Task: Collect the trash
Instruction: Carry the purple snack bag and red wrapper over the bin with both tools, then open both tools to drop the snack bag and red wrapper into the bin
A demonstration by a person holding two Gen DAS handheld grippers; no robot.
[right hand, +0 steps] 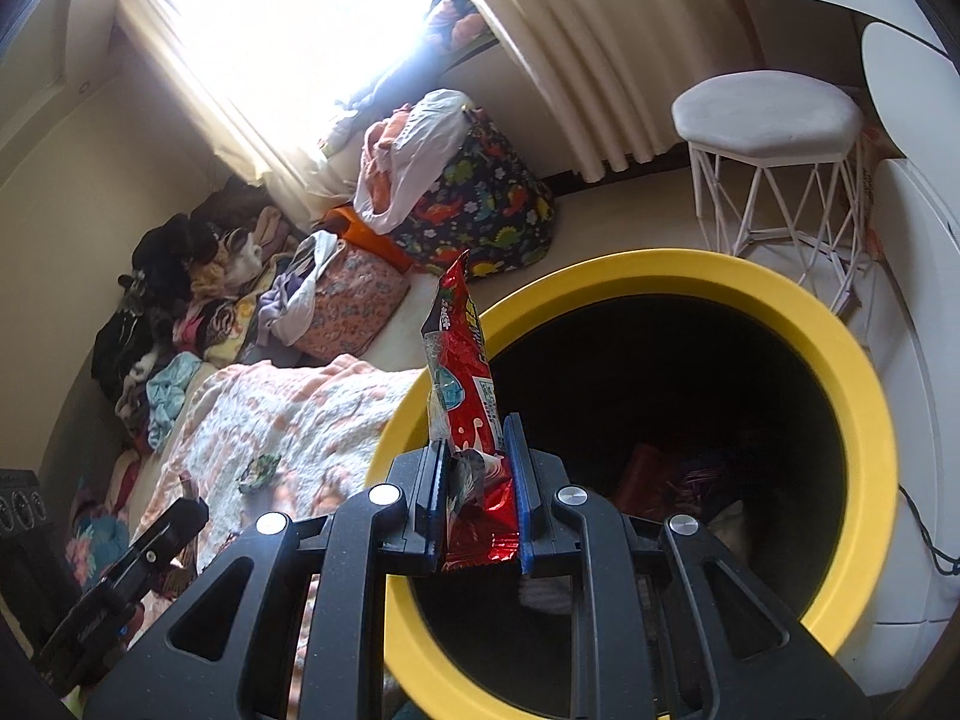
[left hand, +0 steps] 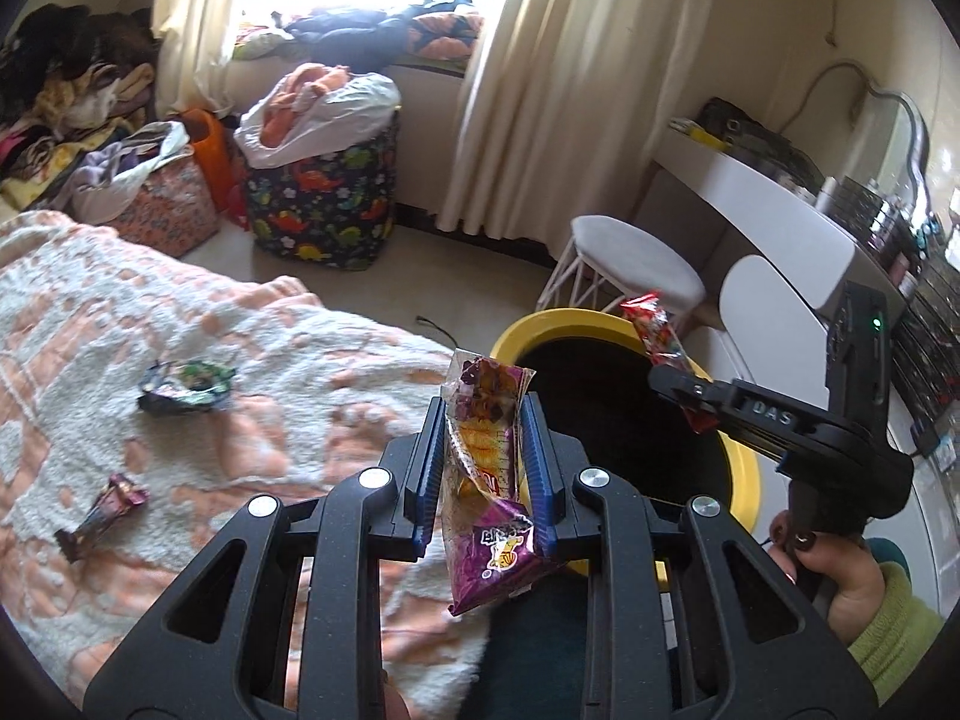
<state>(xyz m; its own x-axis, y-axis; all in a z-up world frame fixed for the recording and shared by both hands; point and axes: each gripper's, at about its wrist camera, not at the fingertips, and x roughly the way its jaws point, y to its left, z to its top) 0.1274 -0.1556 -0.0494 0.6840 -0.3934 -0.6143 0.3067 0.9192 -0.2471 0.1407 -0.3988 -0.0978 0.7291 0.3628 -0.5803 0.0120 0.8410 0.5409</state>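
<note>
- The right gripper (right hand: 477,468) pinches a red crinkled foil snack wrapper (right hand: 465,372) between its blue pads; the long axis of the wrapper stands upright, along the fingers, and its top reaches the middle of the right wrist frame.
- In that view the round bin with the yellow plastic rim (right hand: 852,372) fills the centre and right, and its dark mouth lies just beyond and below the fingertips, so the right gripper looks to be the nearer one to the bin (a judgement from both views).
- The left gripper (left hand: 486,420) is pressed on a purple and orange plastic snack packet (left hand: 483,450), also with its long axis along the fingers. In the left wrist frame the bin (left hand: 558,321) lies to the right of and beyond these fingers, and the packet seems to hang at the near-left edge of the rim rather than over the mouth.
- The likely next move is to let the red wrapper (left hand: 657,336) fall; the left one probably has to travel right first.
- On the white and peach fluffy blanket (left hand: 270,360) two more pieces wait: a dark green crumpled wrapper (left hand: 186,387) at left centre and a small dark purple wrapper (left hand: 102,516) at lower left.
- Writing: "DAS" is readable on the right gripper body (left hand: 774,414); the print on both packets is too small or turned to read.
</note>
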